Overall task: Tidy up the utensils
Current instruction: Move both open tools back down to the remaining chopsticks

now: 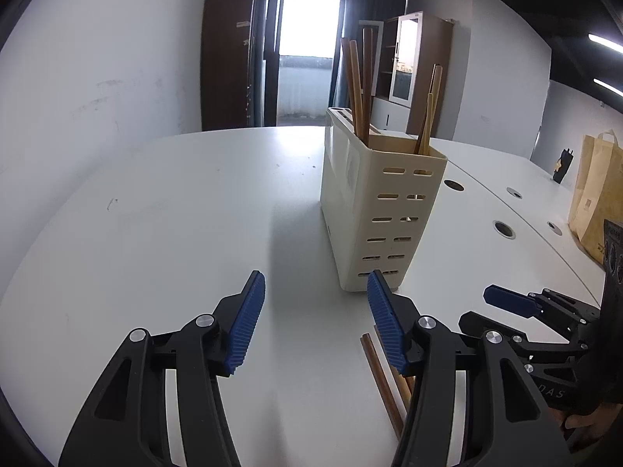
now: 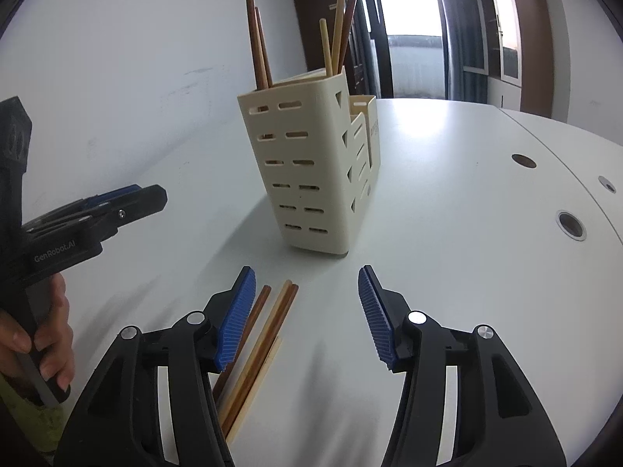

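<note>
A cream slotted utensil holder (image 1: pixel 373 210) (image 2: pixel 311 171) stands upright on the white table, with several brown and tan chopsticks (image 1: pixel 360 89) (image 2: pixel 259 43) standing in it. Several loose chopsticks (image 2: pixel 261 346) (image 1: pixel 383 377) lie on the table in front of the holder. My left gripper (image 1: pixel 315 315) is open and empty, just left of the holder's near corner; the loose chopsticks lie under its right finger. My right gripper (image 2: pixel 307 311) is open and empty, with the loose chopsticks beside its left finger. Each gripper shows in the other's view: the right one (image 1: pixel 518 307), the left one (image 2: pixel 128 198).
The white table (image 1: pixel 175 214) (image 2: pixel 467 272) has round cable holes (image 1: pixel 504 229) (image 2: pixel 571 225) on its right part. A brown paper bag (image 1: pixel 595 194) stands at the far right. A white wall runs along the left, a door and cabinets at the back.
</note>
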`<action>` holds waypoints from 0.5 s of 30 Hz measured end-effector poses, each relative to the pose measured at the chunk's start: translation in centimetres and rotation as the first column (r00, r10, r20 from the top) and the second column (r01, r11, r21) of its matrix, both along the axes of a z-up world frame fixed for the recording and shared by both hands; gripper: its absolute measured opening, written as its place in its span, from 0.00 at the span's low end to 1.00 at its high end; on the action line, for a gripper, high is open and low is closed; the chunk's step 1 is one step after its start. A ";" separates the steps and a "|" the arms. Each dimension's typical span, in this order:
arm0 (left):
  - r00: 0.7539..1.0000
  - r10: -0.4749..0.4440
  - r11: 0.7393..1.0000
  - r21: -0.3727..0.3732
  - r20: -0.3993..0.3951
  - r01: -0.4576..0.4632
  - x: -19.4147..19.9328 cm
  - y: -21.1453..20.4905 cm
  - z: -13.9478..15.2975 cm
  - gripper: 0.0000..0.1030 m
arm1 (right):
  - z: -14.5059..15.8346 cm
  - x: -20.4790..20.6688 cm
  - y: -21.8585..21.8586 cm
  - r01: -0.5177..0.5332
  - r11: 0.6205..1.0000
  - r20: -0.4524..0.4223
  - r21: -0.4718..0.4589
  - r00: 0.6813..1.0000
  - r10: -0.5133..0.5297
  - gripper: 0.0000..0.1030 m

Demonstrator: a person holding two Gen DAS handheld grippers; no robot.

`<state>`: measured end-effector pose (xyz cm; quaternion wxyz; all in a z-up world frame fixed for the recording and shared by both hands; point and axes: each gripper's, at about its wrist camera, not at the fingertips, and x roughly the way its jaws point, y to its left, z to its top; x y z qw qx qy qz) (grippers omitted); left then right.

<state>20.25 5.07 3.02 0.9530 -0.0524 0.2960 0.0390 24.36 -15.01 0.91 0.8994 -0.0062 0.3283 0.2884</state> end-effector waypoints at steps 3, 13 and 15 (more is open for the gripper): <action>1.000 -0.004 1.000 -0.005 -0.014 0.004 0.1 0.0 -0.3 0.54 | -0.4 -0.2 0.4 -0.003 1.000 -0.018 -0.027 1.000 0.003 0.53; 0.998 -0.006 1.000 -0.028 -0.069 0.004 0.8 0.6 -2.0 0.55 | -2.8 0.2 1.9 -0.016 0.991 -0.098 -0.135 0.995 0.002 0.53; 0.997 -0.010 0.999 -0.037 -0.081 0.007 1.0 0.8 -2.3 0.55 | -3.2 0.1 2.2 -0.025 0.988 -0.112 -0.152 0.994 0.008 0.53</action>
